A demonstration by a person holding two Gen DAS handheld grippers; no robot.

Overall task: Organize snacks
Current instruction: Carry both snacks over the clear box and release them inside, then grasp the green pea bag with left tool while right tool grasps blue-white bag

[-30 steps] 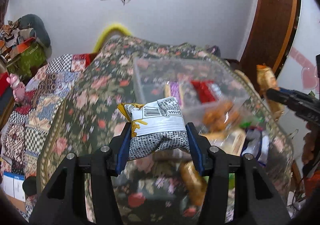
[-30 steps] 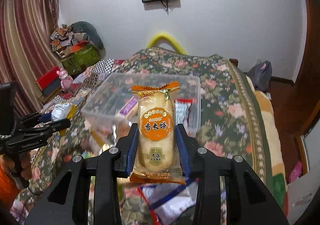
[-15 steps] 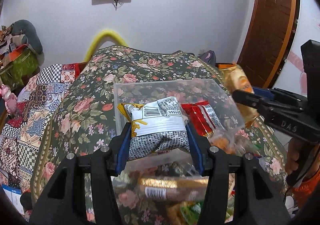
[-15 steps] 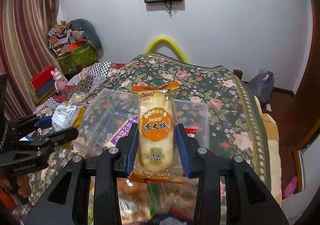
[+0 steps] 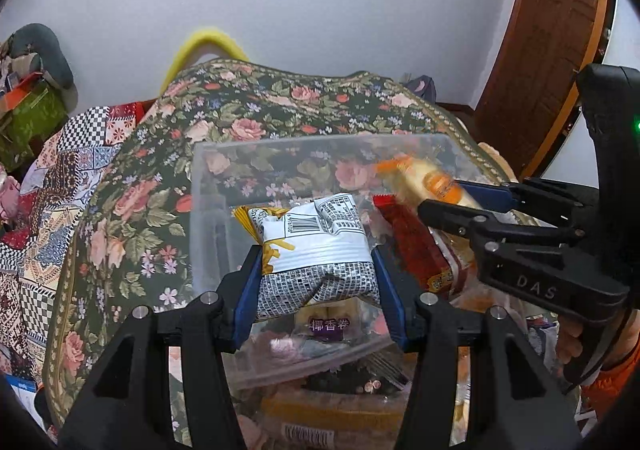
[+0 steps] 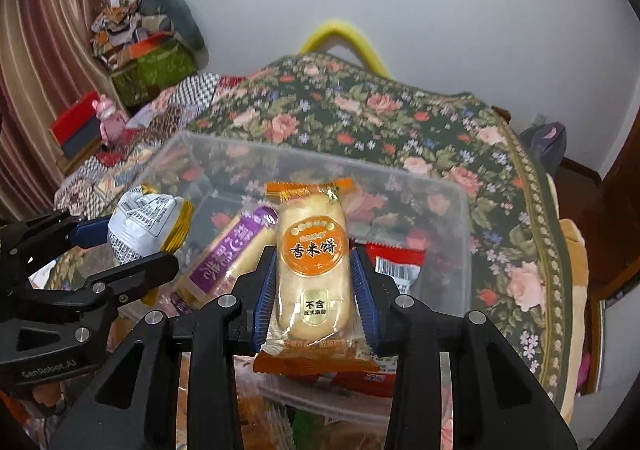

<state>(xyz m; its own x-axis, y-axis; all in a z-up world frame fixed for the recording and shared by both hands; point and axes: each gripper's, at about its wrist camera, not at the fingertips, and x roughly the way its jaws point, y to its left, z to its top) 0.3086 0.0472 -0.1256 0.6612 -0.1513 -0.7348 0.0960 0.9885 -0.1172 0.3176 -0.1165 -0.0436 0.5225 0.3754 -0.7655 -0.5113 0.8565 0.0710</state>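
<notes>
My left gripper is shut on a white and grey snack bag and holds it over the clear plastic bin. My right gripper is shut on an orange rice cracker pack over the same bin. Each gripper shows in the other view: the right one at the right, the left one at the left. Inside the bin lie a purple-labelled pack and a red packet.
The bin stands on a floral bedspread. More loose snack packs lie in front of the bin, below the grippers. A patchwork quilt lies at the left. A wooden door is at the right.
Both grippers have moved forward with their packs and now hang over the bin. They have come closer together. Both stay shut.
</notes>
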